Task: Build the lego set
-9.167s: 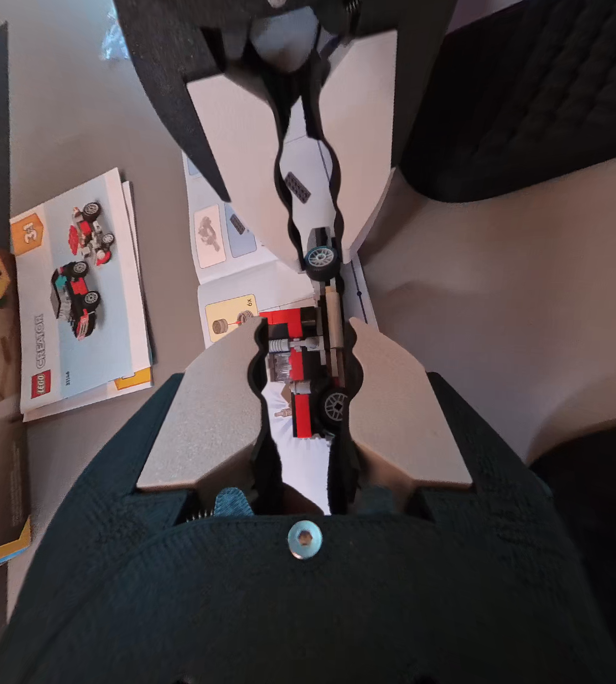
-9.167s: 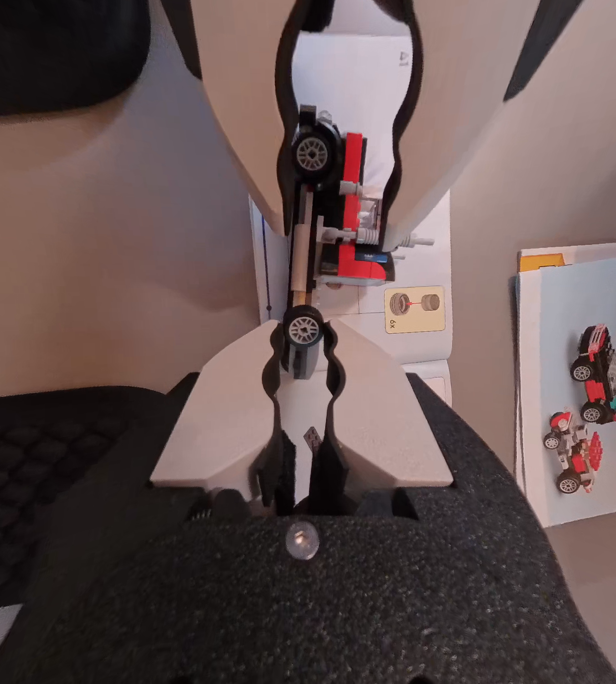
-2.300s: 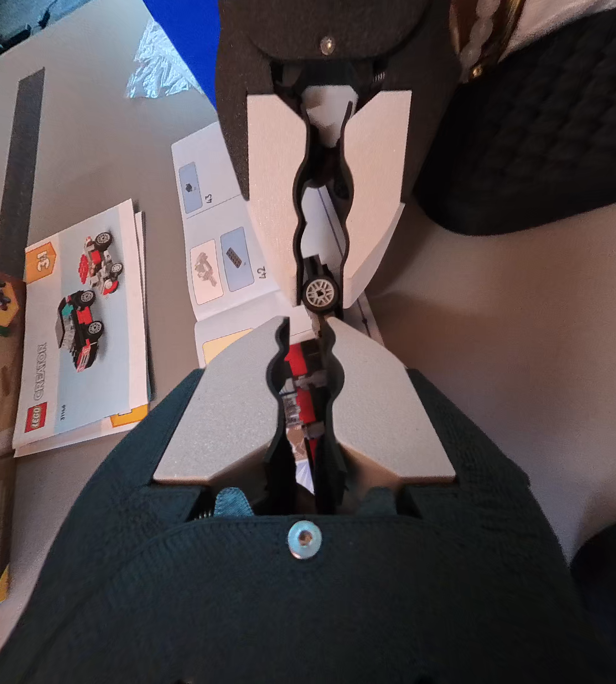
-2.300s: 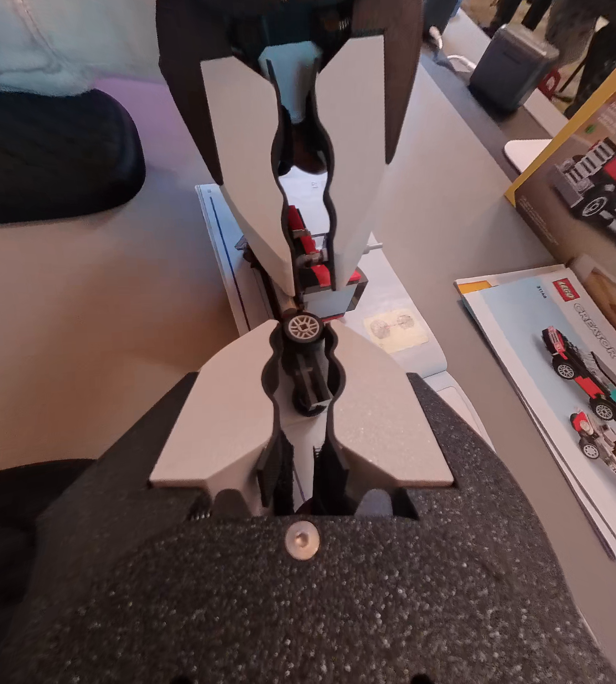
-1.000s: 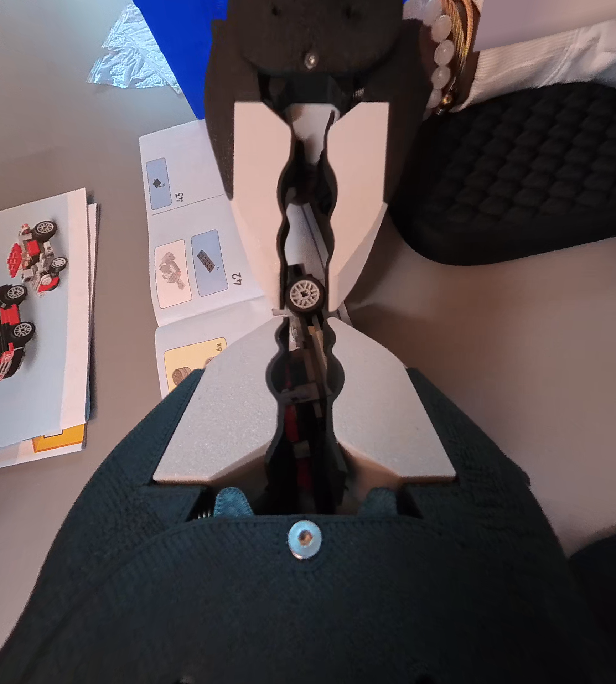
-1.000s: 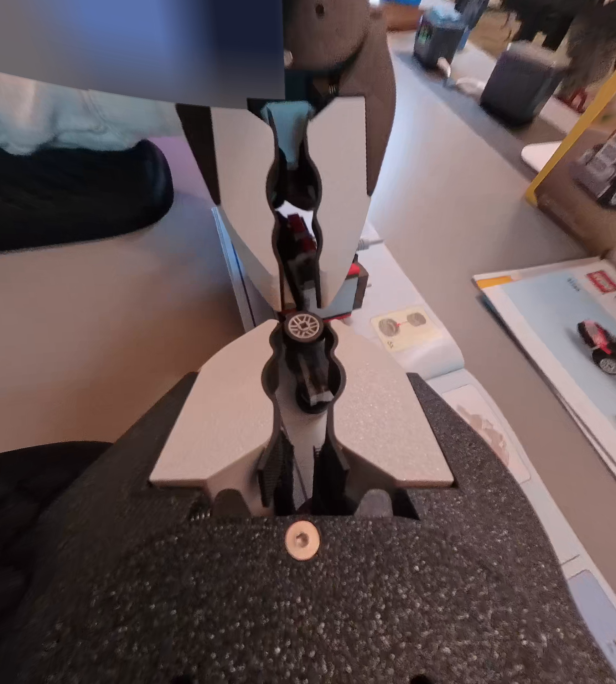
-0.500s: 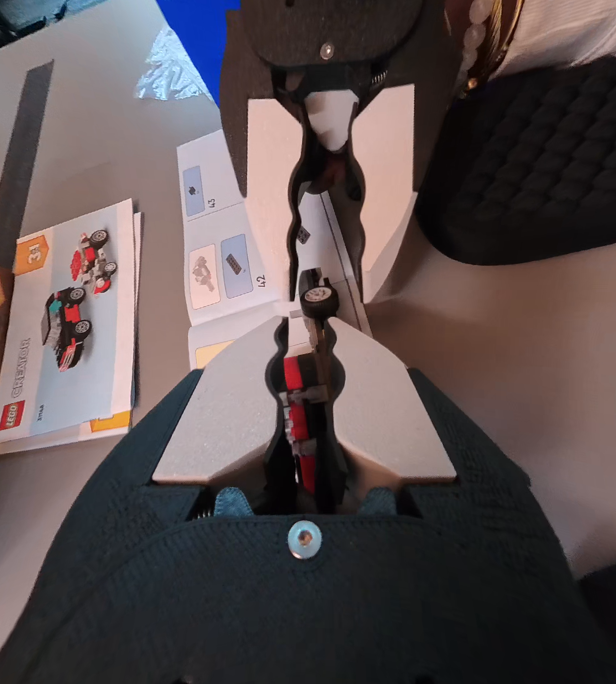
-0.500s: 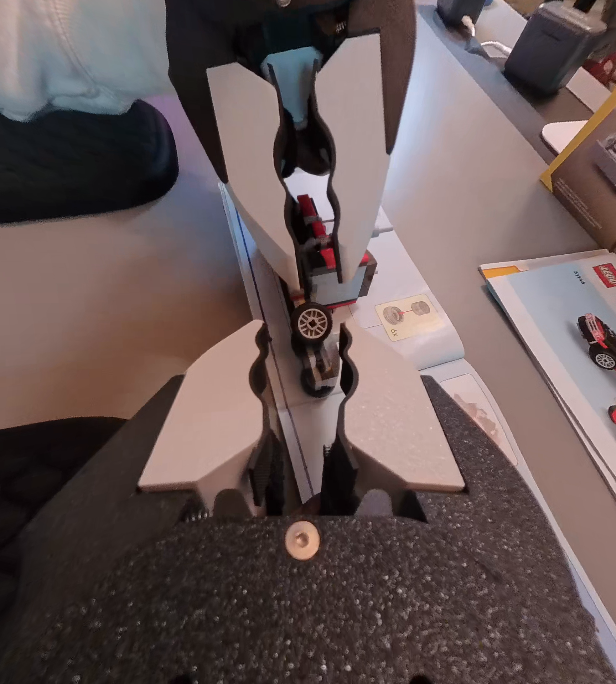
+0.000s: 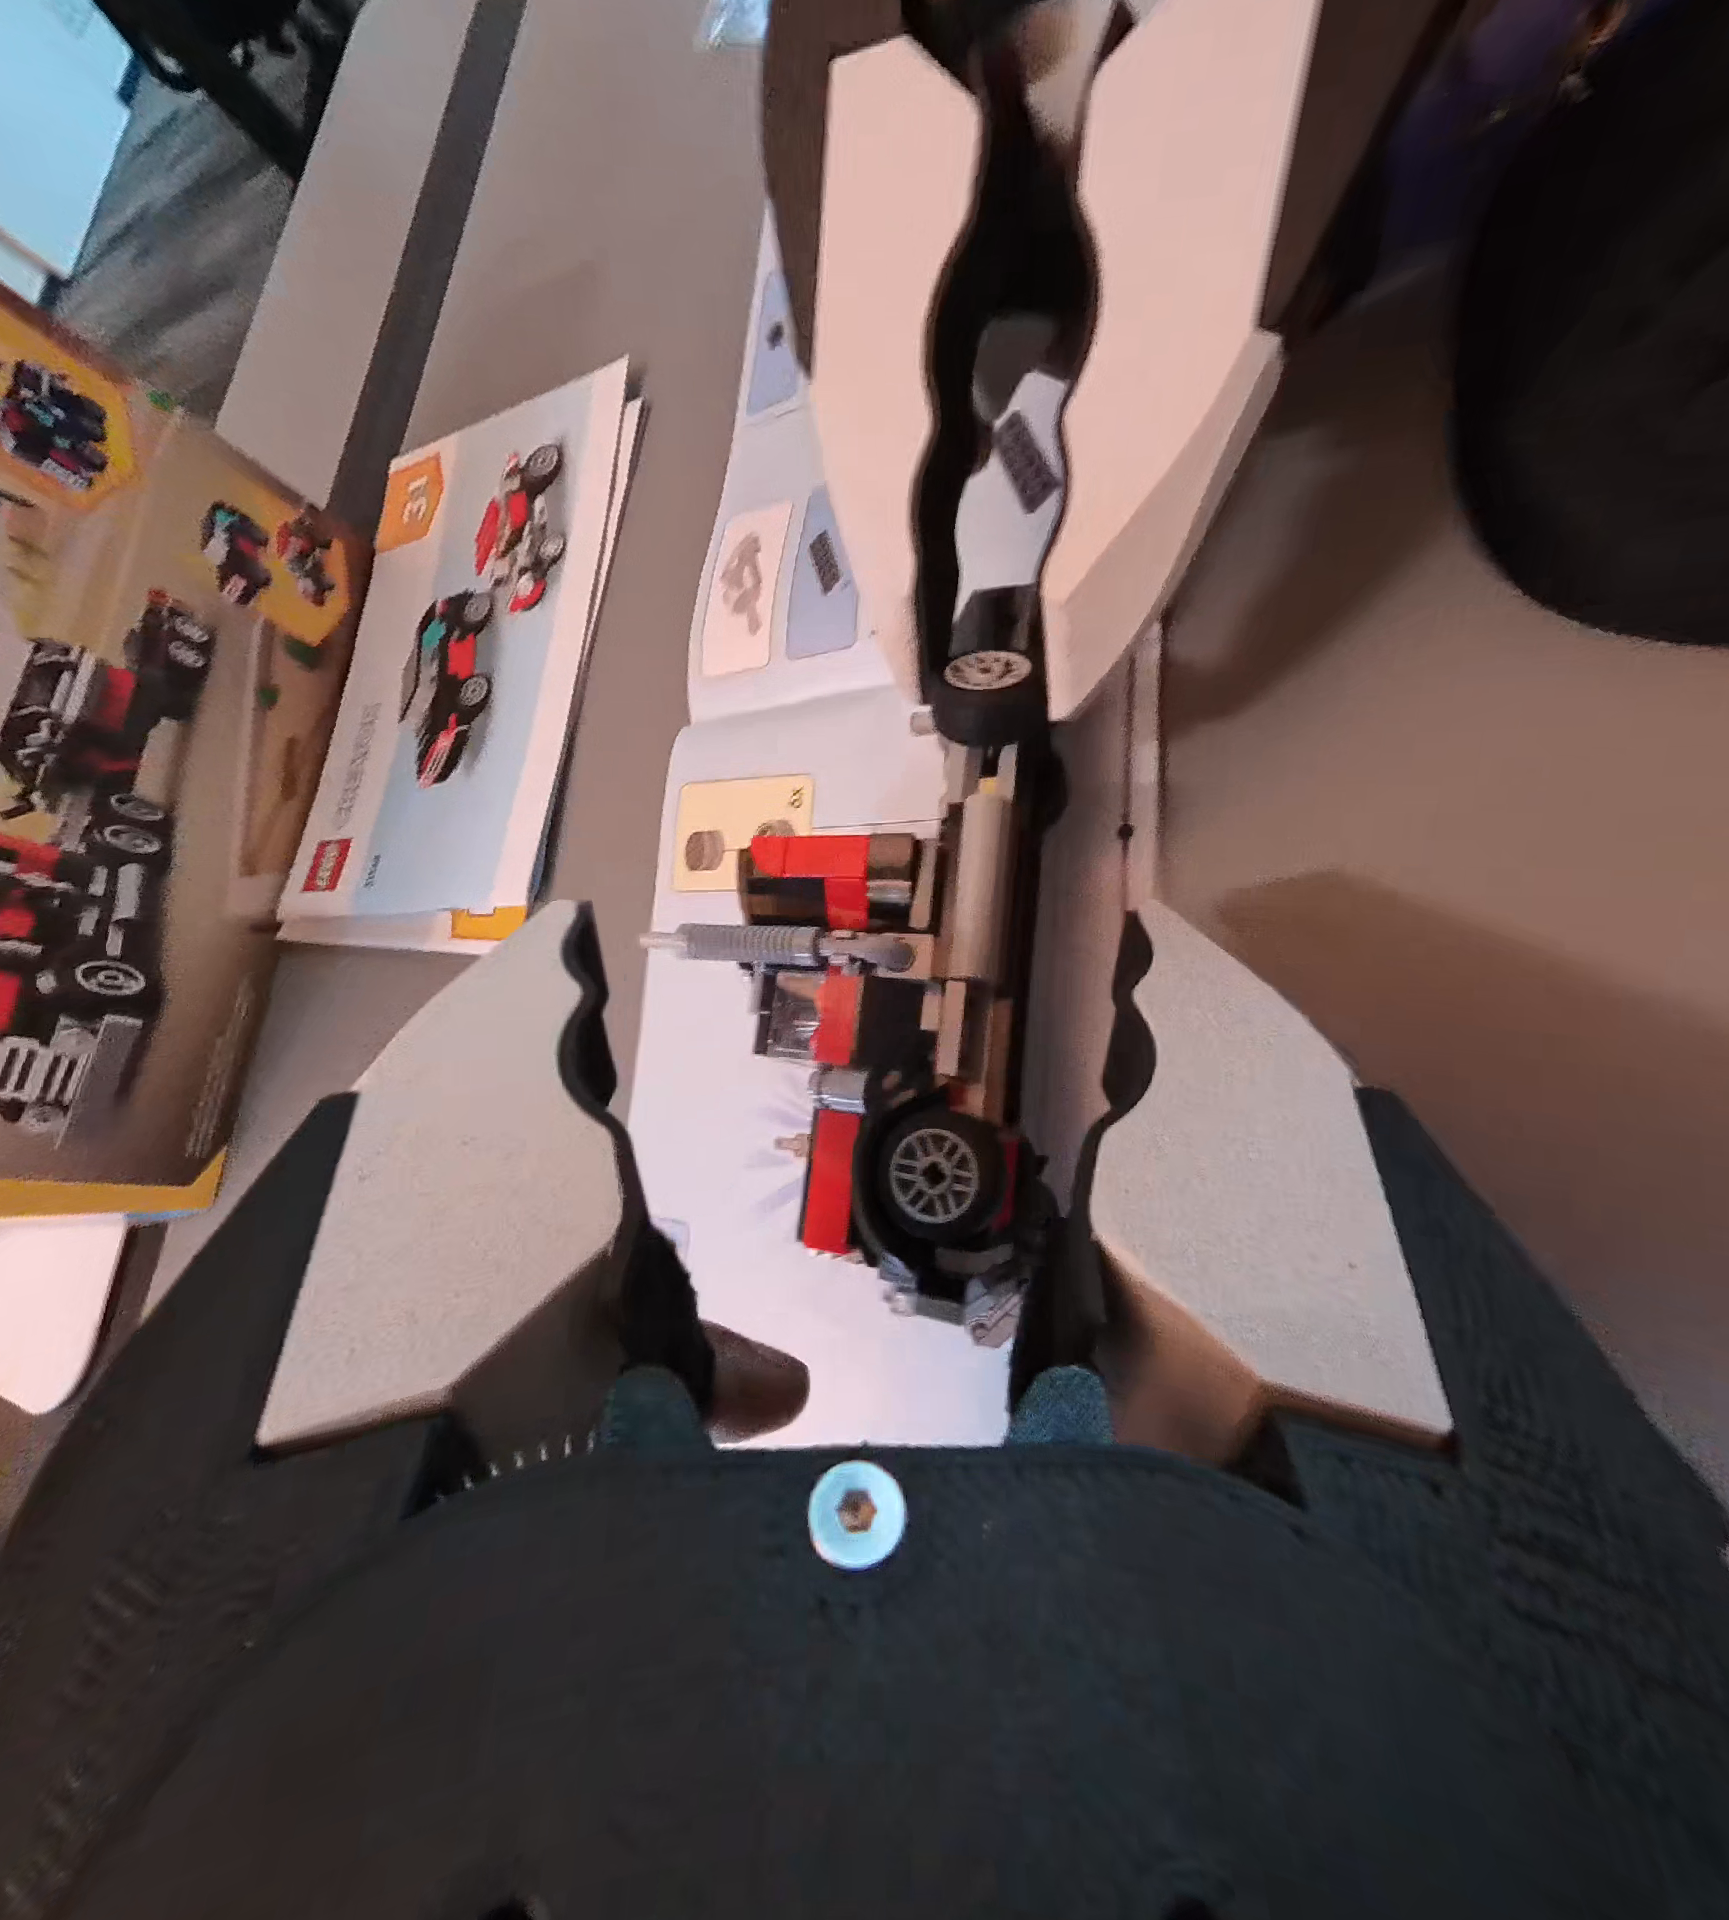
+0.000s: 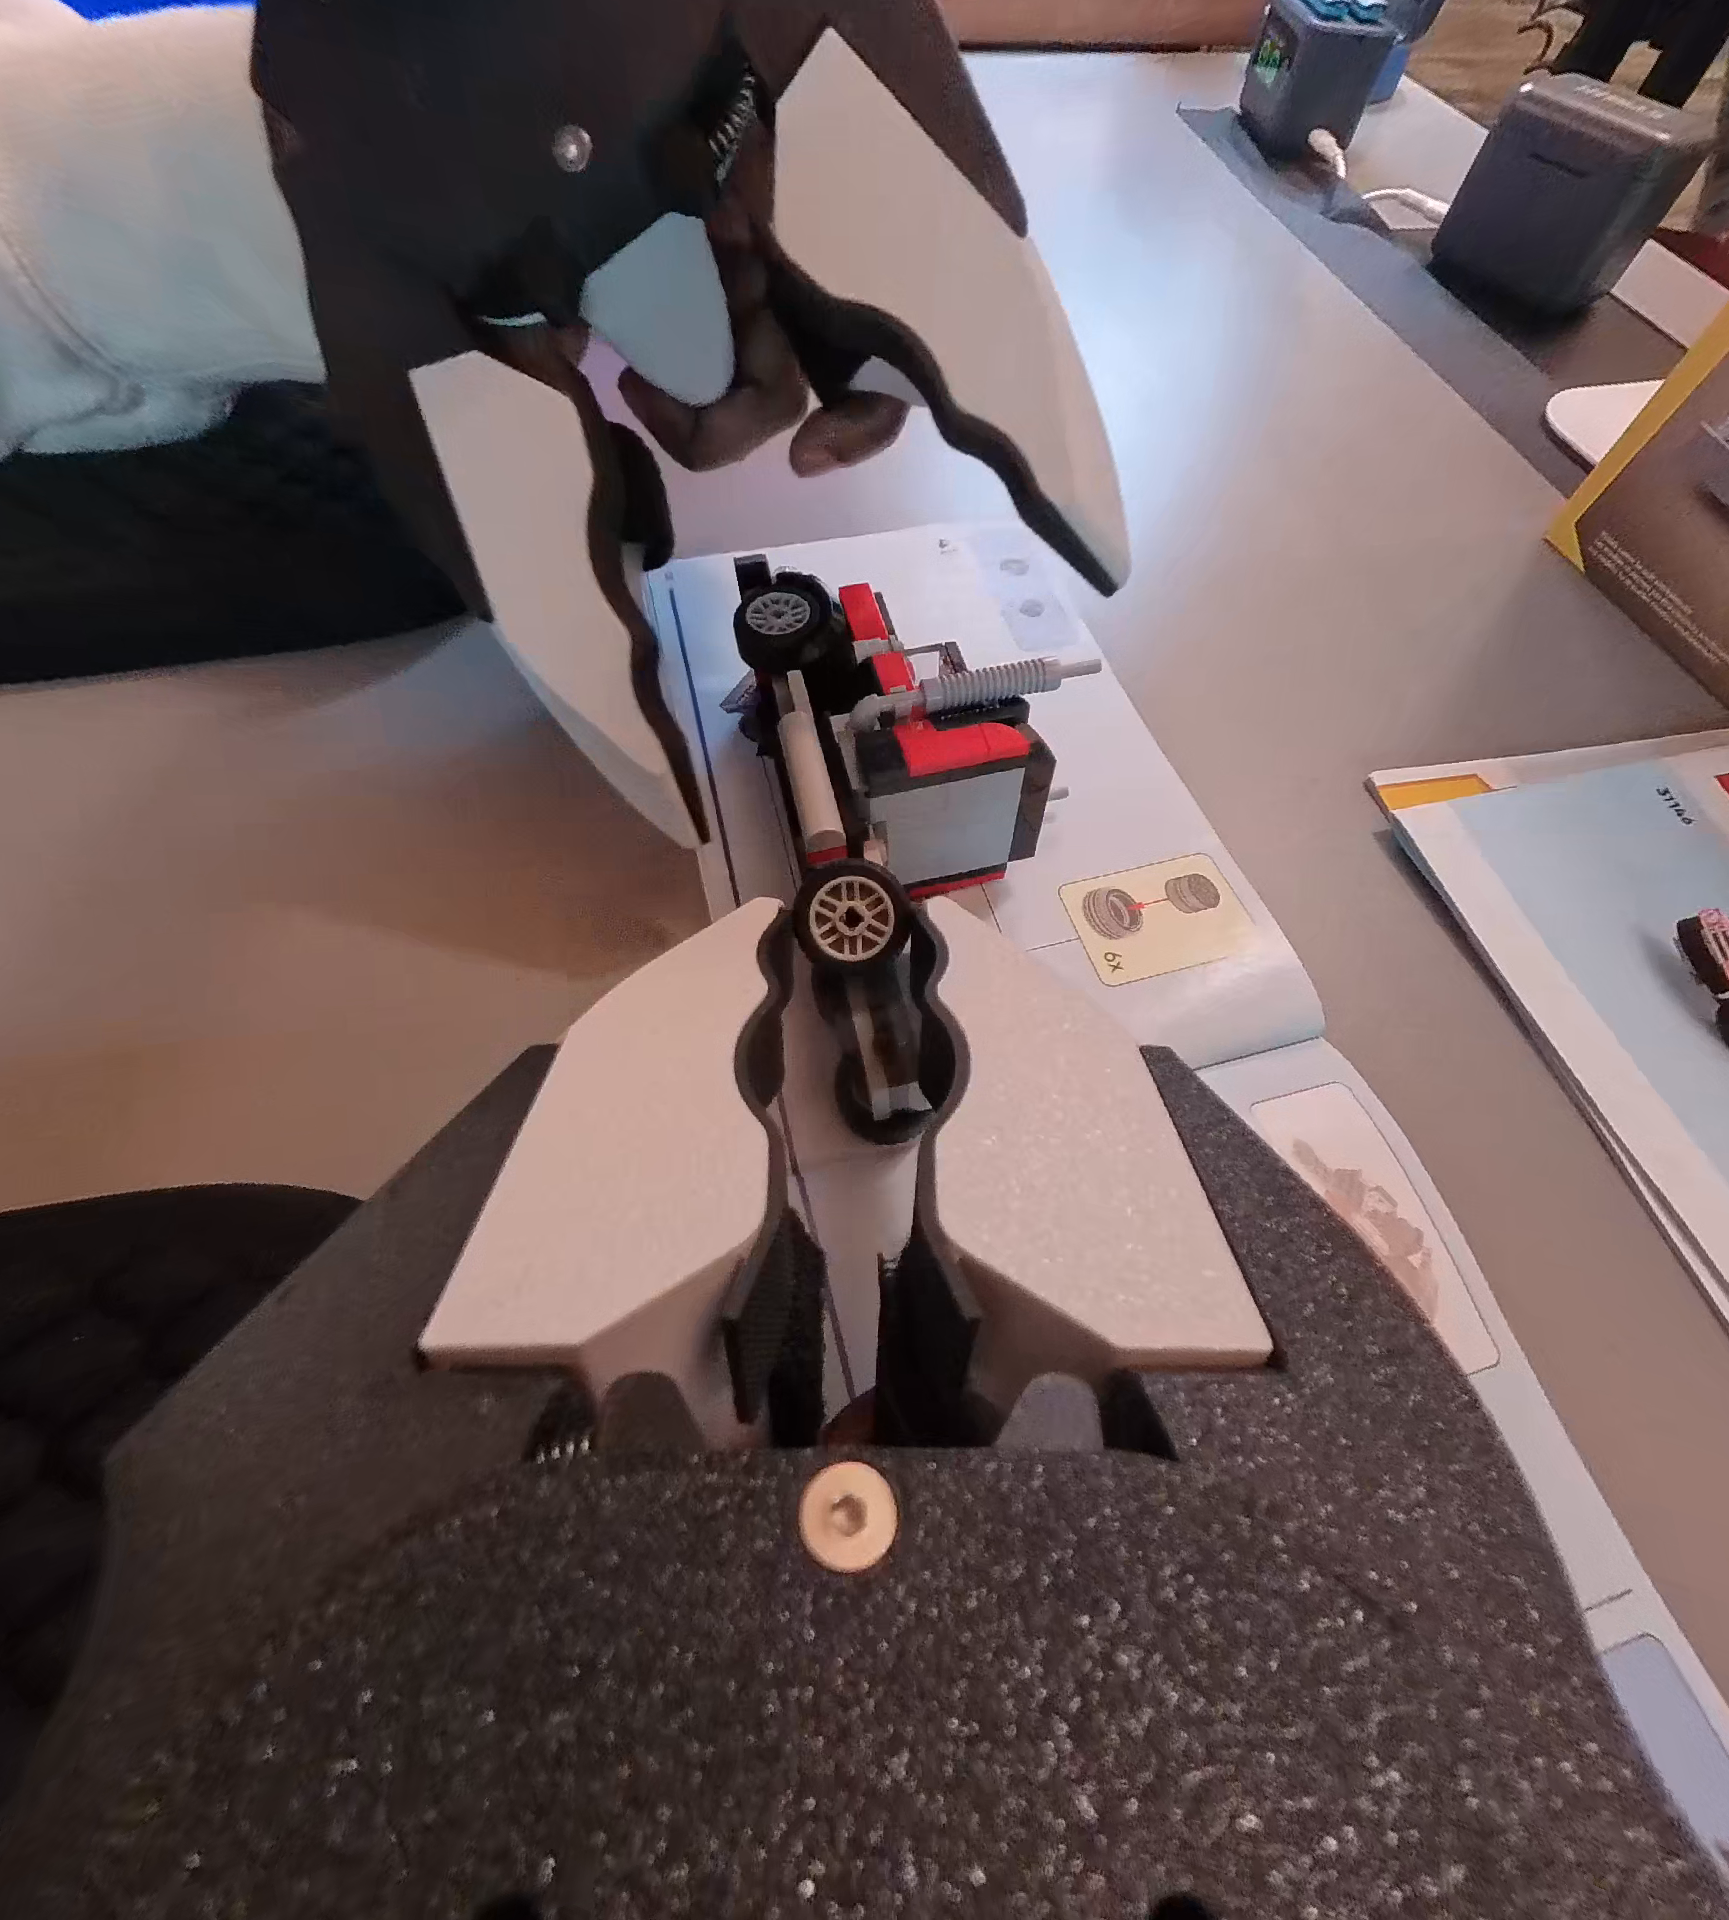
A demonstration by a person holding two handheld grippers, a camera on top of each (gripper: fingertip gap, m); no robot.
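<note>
Right gripper (image 10: pixel 852 940) pinches the light, brittle Lego truck (image 10: pixel 875 732) by its rear chassis; left gripper (image 9: pixel 855 1023) fingers spread.

A grey desk (image 10: pixel 1307 436) is seen under warm light, which tints its near part beige. A dark strip (image 9: pixel 424 208) is set into the desk surface. Two black quilted cushions (image 10: pixel 60 1403) are laid at the desk's edge. Dark grey boxes (image 10: pixel 1566 197) are stood at the far side.
</note>
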